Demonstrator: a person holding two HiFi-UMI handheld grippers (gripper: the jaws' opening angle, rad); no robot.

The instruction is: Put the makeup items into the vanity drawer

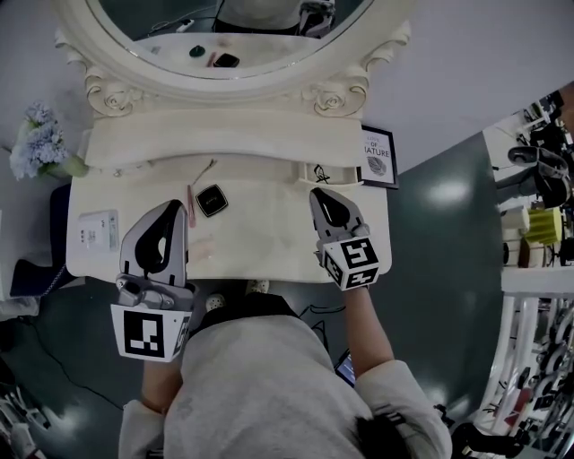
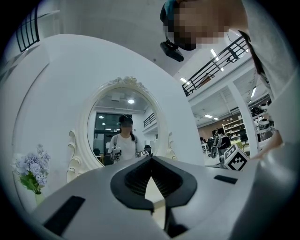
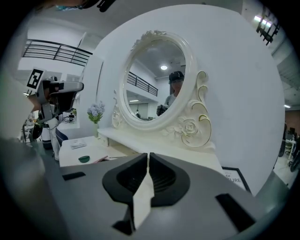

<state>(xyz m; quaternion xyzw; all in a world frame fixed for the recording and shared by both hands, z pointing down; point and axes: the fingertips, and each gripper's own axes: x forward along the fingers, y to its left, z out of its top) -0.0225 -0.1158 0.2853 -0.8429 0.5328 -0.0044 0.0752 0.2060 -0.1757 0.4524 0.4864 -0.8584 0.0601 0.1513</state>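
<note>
Nothing stowed yet: compact [image 1: 212,200], pink pencil [image 1: 190,208] left-centre on worktop [image 1: 269,242]; no open drawer visible. Left tool [image 1: 169,213], right tool [image 1: 325,203] pressed together, empty.

Compact [image 1: 212,200] on vanity [image 1: 269,244], before mirror [image 1: 235,27]

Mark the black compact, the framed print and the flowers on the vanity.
black compact [image 1: 212,200]: head view, middle of its square lid.
framed print [image 1: 378,155]: head view, centre of the printed sheet inside the dark frame.
flowers [image 1: 39,142]: head view, on the pale blue blooms.
</note>
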